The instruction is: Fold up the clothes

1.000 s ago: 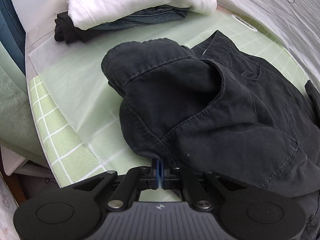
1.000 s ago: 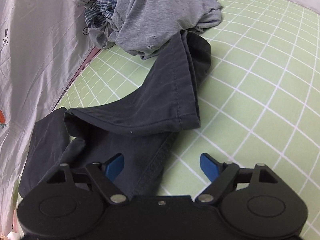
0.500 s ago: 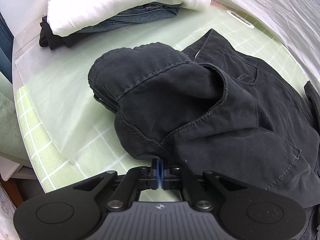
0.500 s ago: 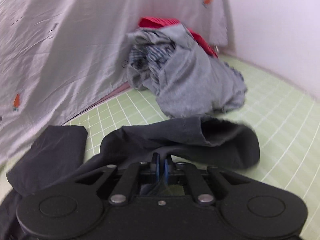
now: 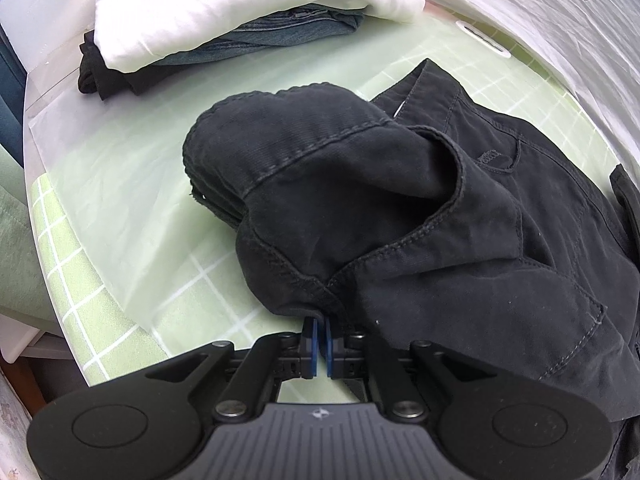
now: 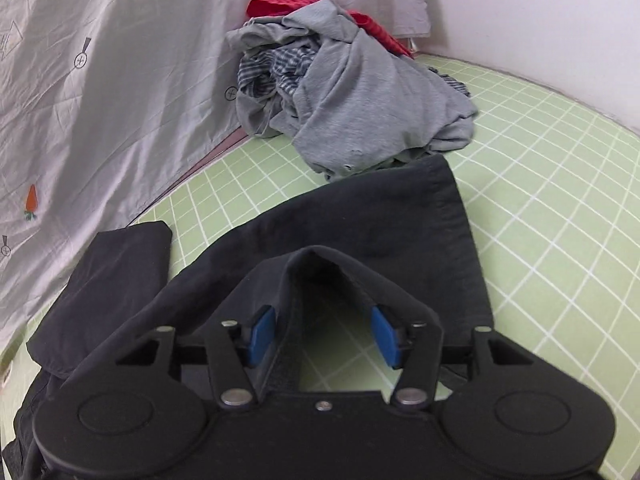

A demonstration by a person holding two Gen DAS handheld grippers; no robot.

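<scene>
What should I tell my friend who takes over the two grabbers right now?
Left gripper: shut on the edge of the black cotton trousers, bunched on the green checked mat.
Right gripper: its jaws have just been opening; the trouser leg drapes loosely over its open fingers, not pinched.
Done: folded pile with a white garment on top.
Left: fold the trousers, then the crumpled grey and red heap.

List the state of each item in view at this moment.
Black trousers: partly folded, bunched.
Left hand-held gripper: shut on trousers' seam.
Right hand-held gripper: open, just opening, fabric draped over it.
Folded stack: neat, white on top.
Laundry pile: crumpled, unfolded.
</scene>
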